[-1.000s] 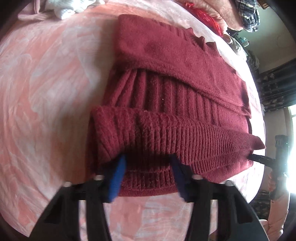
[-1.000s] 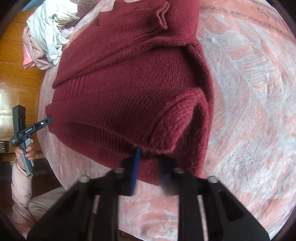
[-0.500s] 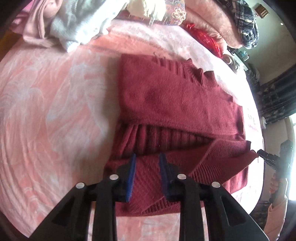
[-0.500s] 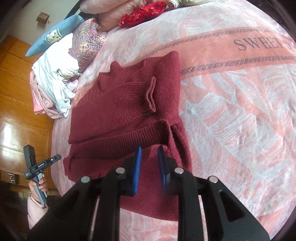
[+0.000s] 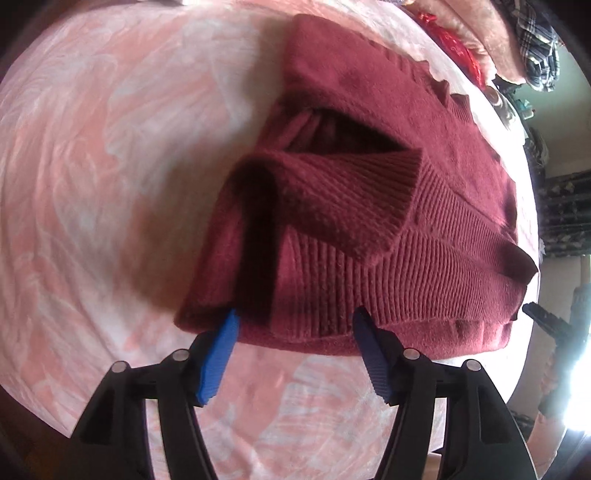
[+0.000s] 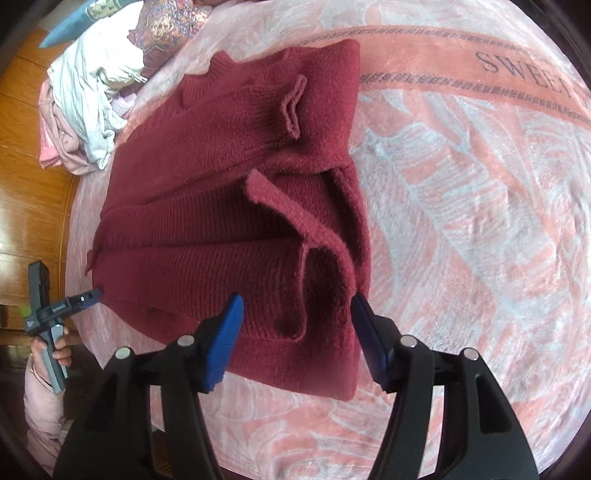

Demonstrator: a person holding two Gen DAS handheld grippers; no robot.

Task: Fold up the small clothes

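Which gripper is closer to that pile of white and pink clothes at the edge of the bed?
Left. The left gripper works the sweater end toward the pile; the right gripper, jaws just opened, is at the opposite end.

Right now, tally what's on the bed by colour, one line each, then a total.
Dark red: 1, the sweater, partly folded, between the open jaws of the left gripper and the right gripper
White and pale pink: 1, the heap of clothes; single pieces cannot be told apart
Patterned purple: 1, the cushion
Blue: 1, the pillow
Bright red: 1, the pouch
Total: 5
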